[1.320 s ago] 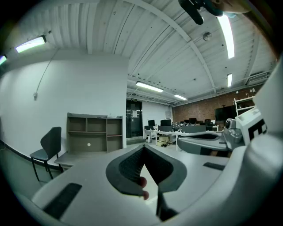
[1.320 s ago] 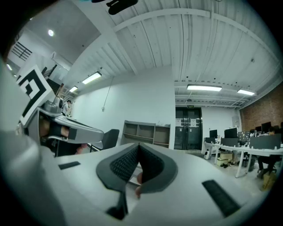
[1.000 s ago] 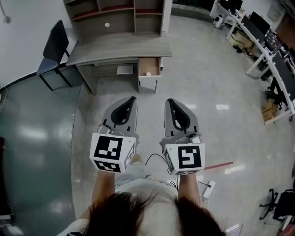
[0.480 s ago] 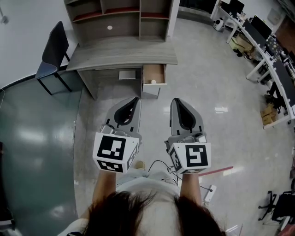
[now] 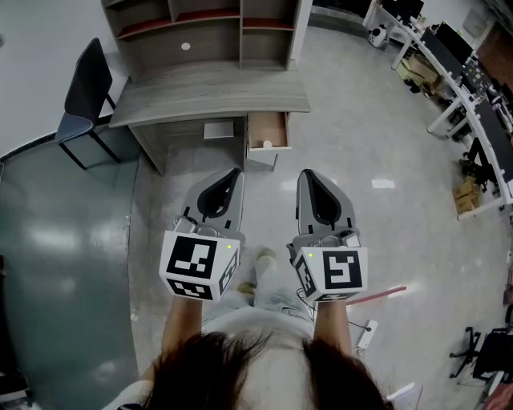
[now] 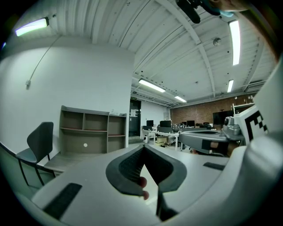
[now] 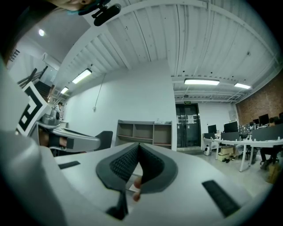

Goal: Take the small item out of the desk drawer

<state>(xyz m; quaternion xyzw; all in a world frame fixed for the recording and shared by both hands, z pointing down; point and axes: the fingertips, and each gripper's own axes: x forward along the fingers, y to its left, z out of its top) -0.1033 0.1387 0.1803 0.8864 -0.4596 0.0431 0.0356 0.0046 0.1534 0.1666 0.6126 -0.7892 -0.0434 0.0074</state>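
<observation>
A grey desk (image 5: 208, 92) stands ahead, and its wooden drawer (image 5: 267, 132) is pulled open at the right end. A small pale round item (image 5: 267, 144) lies near the drawer's front. My left gripper (image 5: 233, 171) and right gripper (image 5: 304, 173) are held side by side over the floor, well short of the drawer. Both are shut with nothing between the jaws. In the left gripper view the left gripper (image 6: 143, 146) shows its tips meeting. The right gripper (image 7: 139, 145) looks the same in the right gripper view.
A shelf unit (image 5: 200, 24) sits on the desk's back. A dark chair (image 5: 80, 88) stands to its left. Office desks with monitors (image 5: 473, 80) line the right side. A red strip (image 5: 377, 295) and a power strip (image 5: 362, 330) lie on the floor near my feet.
The desk and drawer have shifted a little in the head view as the person steps forward; a foot now shows between the grippers. Both grippers stay shut and side by side.
</observation>
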